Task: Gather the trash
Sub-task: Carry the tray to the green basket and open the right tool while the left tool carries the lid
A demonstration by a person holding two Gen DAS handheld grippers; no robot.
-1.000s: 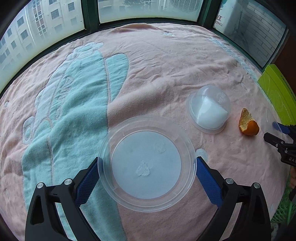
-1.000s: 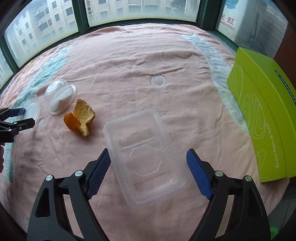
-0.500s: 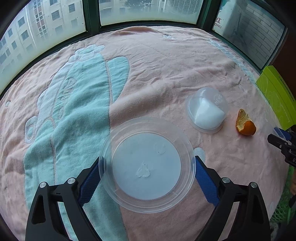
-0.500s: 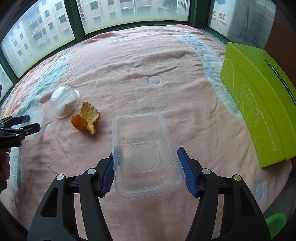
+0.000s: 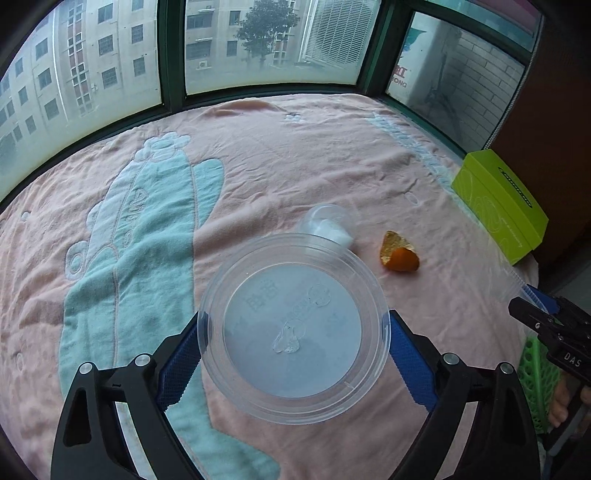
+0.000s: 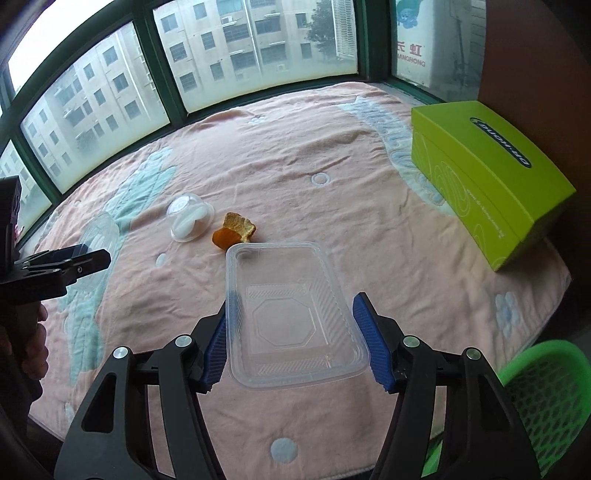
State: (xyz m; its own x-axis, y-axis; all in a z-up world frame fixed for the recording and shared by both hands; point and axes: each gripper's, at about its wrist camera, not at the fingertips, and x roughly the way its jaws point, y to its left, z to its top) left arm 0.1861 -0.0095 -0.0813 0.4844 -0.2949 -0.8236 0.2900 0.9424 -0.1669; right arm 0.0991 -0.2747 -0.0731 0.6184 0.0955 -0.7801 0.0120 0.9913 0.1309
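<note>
Left tongs (image 5: 291, 354) clamp the round lid (image 5: 291, 328); right tongs (image 6: 295, 339) clamp the tray (image 6: 291, 314) (both lifted above the blanket (image 6: 332, 206)).

Surface: pink towel-like blanket (image 5: 295, 155) with pale teal embossed pattern (image 5: 147, 236), wrinkled.
Windows: green-framed panes (image 6: 162, 88) curving round the far edge.
Outside: grey apartment blocks (image 6: 236, 33), a tree (image 5: 262, 33).
Light: dull, even daylight.
Right side: brown wall (image 6: 535, 55).
</note>
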